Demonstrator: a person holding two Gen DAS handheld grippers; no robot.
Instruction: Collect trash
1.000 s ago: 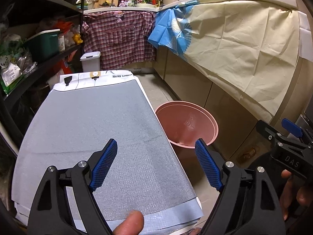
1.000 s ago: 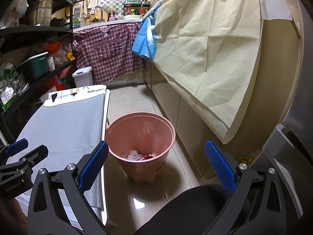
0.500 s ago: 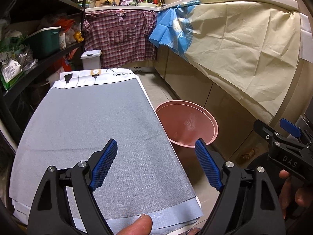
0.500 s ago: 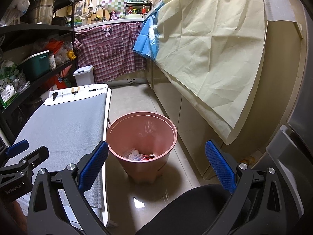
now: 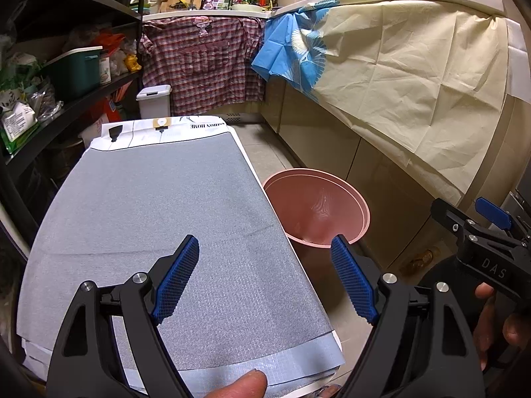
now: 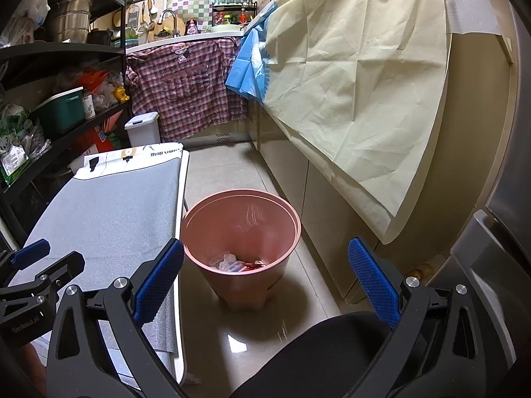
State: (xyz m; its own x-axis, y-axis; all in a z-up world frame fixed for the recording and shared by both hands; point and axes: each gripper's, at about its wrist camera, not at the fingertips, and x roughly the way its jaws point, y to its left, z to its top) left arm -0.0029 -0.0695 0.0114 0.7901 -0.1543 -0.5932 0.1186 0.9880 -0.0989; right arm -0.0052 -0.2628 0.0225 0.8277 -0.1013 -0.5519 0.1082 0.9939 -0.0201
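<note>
Your pink bin (image 6: 241, 232) stands on the floor just right of the grey-covered table (image 5: 159, 205), trash (image 6: 237, 263) already at its bottom. Both grippers, left (image 5: 265, 275) and right (image 6: 265, 275), gape wide and empty. Collecting looks finished; otherwise look for another piece.

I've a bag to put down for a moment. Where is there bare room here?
The grey mat is bare from the printed strip to the near edge. The floor between table and cabinets is open beyond the pink bin. The shelves on the left are packed.
</note>
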